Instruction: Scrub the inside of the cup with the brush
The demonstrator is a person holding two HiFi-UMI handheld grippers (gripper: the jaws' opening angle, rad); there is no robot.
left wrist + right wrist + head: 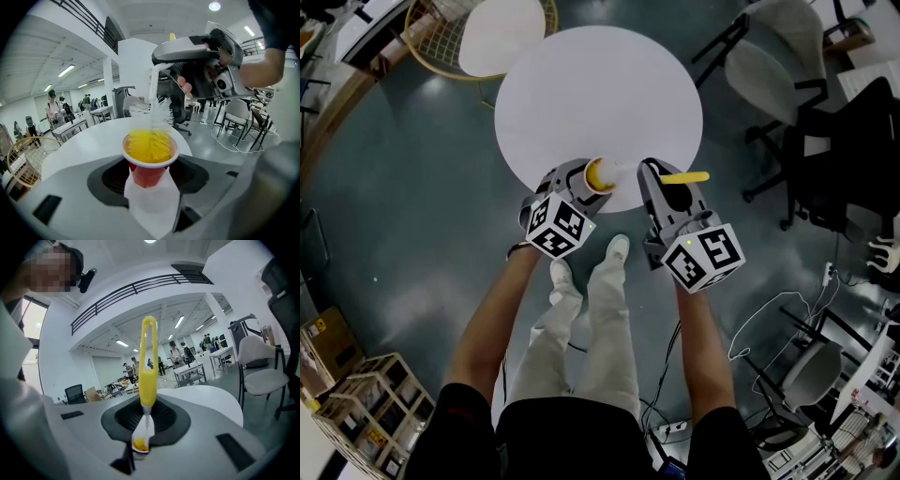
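Bright even glow from ceiling lights (214, 6), soft shadows, fisheye distortion, dark corners.

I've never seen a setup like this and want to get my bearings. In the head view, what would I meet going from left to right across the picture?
wicker chair → cup → brush → black office chair

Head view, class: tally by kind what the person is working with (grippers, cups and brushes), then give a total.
Grippers: 2 (left gripper, right gripper)
Cups: 1 (cup, between the left jaws)
Brushes: 1 (brush, between the right jaws)
Total: 4
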